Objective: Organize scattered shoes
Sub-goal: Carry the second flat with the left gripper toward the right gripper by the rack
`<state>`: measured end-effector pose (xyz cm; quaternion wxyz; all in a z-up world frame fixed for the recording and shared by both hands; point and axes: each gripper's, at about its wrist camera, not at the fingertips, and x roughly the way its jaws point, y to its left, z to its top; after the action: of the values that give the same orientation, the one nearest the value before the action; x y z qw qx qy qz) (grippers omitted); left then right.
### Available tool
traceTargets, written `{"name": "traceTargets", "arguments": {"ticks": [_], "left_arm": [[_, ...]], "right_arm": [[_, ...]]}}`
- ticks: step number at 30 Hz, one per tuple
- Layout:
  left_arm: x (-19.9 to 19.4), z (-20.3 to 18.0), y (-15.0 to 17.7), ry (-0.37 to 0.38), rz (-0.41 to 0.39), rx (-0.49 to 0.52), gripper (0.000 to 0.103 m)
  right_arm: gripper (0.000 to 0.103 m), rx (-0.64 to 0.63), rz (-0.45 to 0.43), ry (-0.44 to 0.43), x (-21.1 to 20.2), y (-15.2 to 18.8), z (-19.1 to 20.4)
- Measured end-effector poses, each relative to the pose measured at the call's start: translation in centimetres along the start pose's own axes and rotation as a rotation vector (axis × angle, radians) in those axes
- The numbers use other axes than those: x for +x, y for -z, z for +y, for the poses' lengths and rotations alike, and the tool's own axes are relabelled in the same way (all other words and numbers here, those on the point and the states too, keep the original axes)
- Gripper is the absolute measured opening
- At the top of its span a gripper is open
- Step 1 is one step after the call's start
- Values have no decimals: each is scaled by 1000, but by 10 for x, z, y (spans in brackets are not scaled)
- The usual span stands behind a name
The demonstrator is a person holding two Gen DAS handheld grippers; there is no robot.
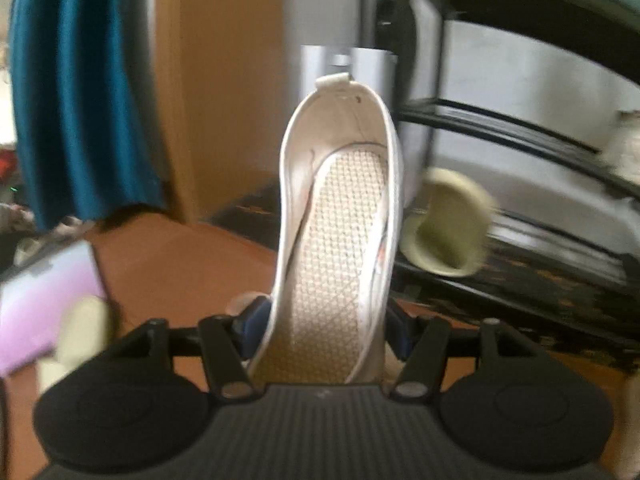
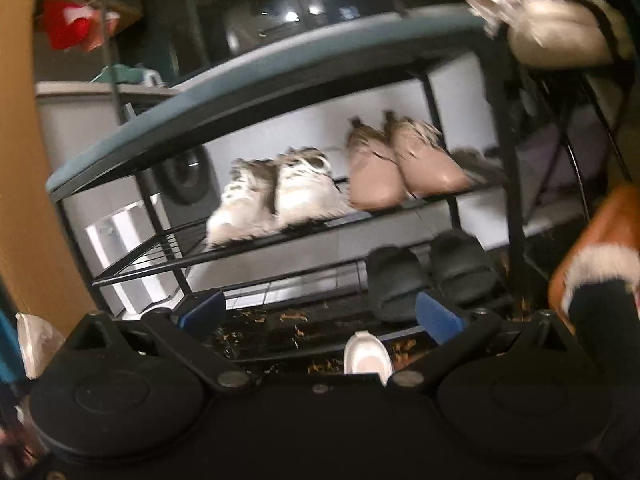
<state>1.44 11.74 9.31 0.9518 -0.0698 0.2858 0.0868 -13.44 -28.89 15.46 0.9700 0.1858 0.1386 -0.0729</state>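
The left hand-held gripper (image 1: 326, 328) is clamped on a white shoe (image 1: 340, 216), its blue pads pressing the sides near the toe end. The shoe points away from the camera, heel loop farthest off, its woven insole showing, and it is held in the air over the brown floor (image 1: 168, 264). Beside it to the right a pale green slipper (image 1: 448, 220) sits blurred by the black rack (image 1: 520, 136).

The right hand-held gripper (image 2: 320, 314) has its jaws spread wide with nothing between them, facing the rack (image 2: 256, 80). White sneakers (image 2: 276, 196) and tan shoes (image 2: 400, 164) stand on the middle shelf, black slippers (image 2: 432, 276) on the lowest. A small white shoe tip (image 2: 366, 354), probably on the floor, shows just below the gripper.
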Motion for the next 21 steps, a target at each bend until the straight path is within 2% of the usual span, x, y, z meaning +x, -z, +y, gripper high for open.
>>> {"name": "traceTargets", "arguments": {"ticks": [4,9,14,17,21], "left_arm": [[-11,-61,35,99,44,34,59],[6,-128,68,160,106,120,59],[36,-185,87,159,146,186,59],[49,-206,96,146,157,222,59],[78,-221,105,61,220,185,59]], "right_arm": [[103,51,4,30,-5,0,-25],[103,101,5,64,-4,5,-48],[103,131,33,93,-1,10,-65],[103,145,45,108,1,13,-71],[103,169,62,127,3,14,-80]]}}
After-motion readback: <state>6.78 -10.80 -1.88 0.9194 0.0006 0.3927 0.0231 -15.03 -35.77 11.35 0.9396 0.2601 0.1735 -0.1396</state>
